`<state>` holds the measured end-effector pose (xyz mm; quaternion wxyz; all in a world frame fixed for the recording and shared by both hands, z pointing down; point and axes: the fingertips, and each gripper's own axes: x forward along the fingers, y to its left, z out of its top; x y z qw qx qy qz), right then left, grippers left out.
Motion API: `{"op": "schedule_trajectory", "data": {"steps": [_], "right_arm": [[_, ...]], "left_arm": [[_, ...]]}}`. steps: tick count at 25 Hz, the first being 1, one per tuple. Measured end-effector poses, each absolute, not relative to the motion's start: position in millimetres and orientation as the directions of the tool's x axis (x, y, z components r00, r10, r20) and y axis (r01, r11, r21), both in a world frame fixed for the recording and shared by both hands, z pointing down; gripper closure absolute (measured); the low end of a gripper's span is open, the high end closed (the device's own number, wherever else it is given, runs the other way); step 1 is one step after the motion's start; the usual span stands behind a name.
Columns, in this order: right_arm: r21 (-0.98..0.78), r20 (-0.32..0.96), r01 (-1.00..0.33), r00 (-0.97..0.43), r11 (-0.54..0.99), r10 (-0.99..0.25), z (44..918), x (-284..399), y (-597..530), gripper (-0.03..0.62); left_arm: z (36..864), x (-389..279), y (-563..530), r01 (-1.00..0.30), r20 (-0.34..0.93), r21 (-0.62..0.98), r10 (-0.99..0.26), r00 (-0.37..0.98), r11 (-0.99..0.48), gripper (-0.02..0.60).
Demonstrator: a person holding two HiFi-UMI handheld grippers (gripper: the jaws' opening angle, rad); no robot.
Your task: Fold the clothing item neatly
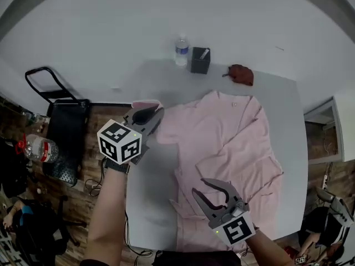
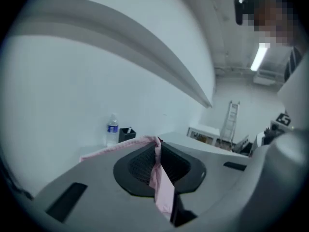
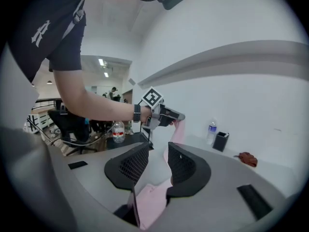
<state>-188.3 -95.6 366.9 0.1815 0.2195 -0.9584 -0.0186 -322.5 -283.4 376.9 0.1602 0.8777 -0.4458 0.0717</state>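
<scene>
A pink shirt point(image 1: 222, 143) lies spread on the grey table point(image 1: 150, 204), collar toward the far edge. My left gripper point(image 1: 148, 113) is shut on the shirt's left sleeve and holds it lifted off the table's left side. In the left gripper view a strip of pink fabric point(image 2: 161, 182) is pinched between the closed jaws point(image 2: 157, 146). My right gripper point(image 1: 199, 185) hovers over the shirt's lower left part with its jaws apart. In the right gripper view pink cloth point(image 3: 152, 199) shows low in the gap; the pads point(image 3: 181, 166) do not press on it.
A water bottle point(image 1: 182, 50), a black cup point(image 1: 200, 60) and a crumpled red cloth point(image 1: 242, 74) stand along the table's far edge. Left of the table are a black cart point(image 1: 61, 132) and a large bottle point(image 1: 40, 148). A white cabinet point(image 1: 344, 126) stands at the right.
</scene>
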Motion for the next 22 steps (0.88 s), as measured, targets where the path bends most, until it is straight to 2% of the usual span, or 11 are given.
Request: {"op": "schedule_trajectory", "data": {"steps": [4,9,12,16,19,21,22], "right_arm": [[0.068,0.346,-0.519,-0.789,0.852,-0.508,372,-127,-96,0.462],[0.003,0.341,-0.634,-0.726,0.773,-0.597,377,-58,-90,0.462],[-0.021,0.350,-0.681,-0.691,0.732,-0.632,384,-24,-84,0.462],[-0.049,0.370,-0.722,-0.655,0.690,-0.659,395,13,-79,0.462],[-0.122,0.368,-0.748,-0.645,0.653,-0.670,403,35,-83,0.462],[-0.192,0.358,-0.763,-0.640,0.618,-0.680,407,54,-93,0.462],[-0.221,0.354,-0.770,-0.635,0.598,-0.686,410,64,-100,0.462]], "left_arm": [[371,-231,-289,-0.684,0.389,-0.018,-0.635,0.667,-0.729,0.551],[405,-110,-264,-0.363,0.602,-0.219,-0.418,0.680,-0.906,0.552],[450,-53,-233,-0.123,0.738,-0.253,-0.274,0.617,-0.960,0.552],[515,-1,-190,0.197,0.869,-0.257,-0.137,0.476,-0.946,0.551],[538,22,-180,0.217,0.883,-0.218,-0.097,0.459,-0.952,0.534],[536,32,-178,0.134,0.852,-0.178,-0.084,0.517,-0.975,0.486],[530,36,-178,0.071,0.823,-0.155,-0.089,0.561,-0.985,0.482]]}}
